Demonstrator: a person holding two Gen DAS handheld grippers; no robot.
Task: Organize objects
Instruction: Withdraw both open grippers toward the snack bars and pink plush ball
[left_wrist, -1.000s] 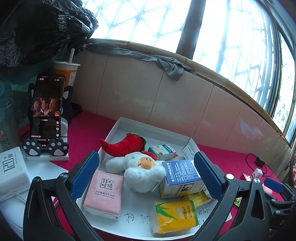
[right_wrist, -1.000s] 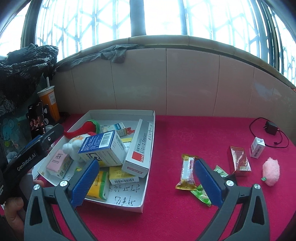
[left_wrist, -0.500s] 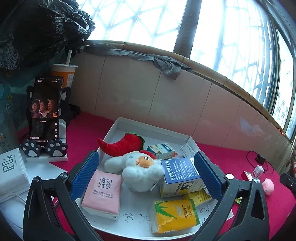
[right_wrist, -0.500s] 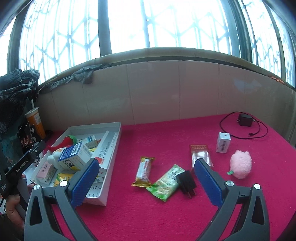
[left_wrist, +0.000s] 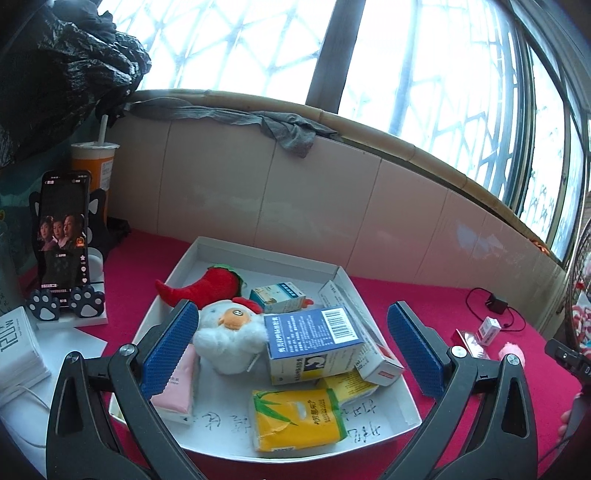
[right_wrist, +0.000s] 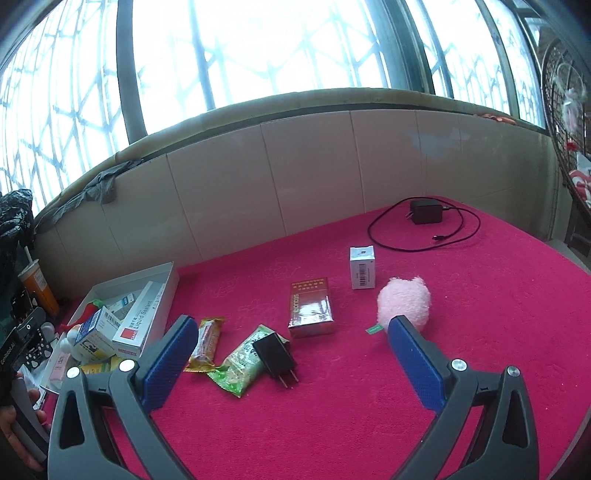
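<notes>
A white tray (left_wrist: 258, 251) on the red table holds a red chili plush (left_wrist: 207, 284), a white chicken plush (left_wrist: 229, 336), a blue-and-white box (left_wrist: 314, 339), a yellow tissue pack (left_wrist: 295, 417) and a pink pack (left_wrist: 177, 391). My left gripper (left_wrist: 291, 347) hovers open just above the tray's contents, empty. My right gripper (right_wrist: 291, 365) is open and empty over loose items on the red cloth: a black plug adapter (right_wrist: 275, 356), a green snack packet (right_wrist: 240, 363), a snack bar (right_wrist: 205, 343), a red box (right_wrist: 310, 306), a white box (right_wrist: 362, 267) and a pink plush (right_wrist: 404, 304).
A phone on a paw-shaped stand (left_wrist: 62, 240) and an orange drink cup (left_wrist: 94, 166) stand left of the tray. A black charger with cable (right_wrist: 426, 218) lies at the far right by the tiled wall (right_wrist: 295, 177). A hand (right_wrist: 18, 435) holds the left gripper's handle.
My right gripper has swung rightward, away from the tray, to the loose items on the cloth. The left view has shifted slightly closer over the tray. Both stay open.
</notes>
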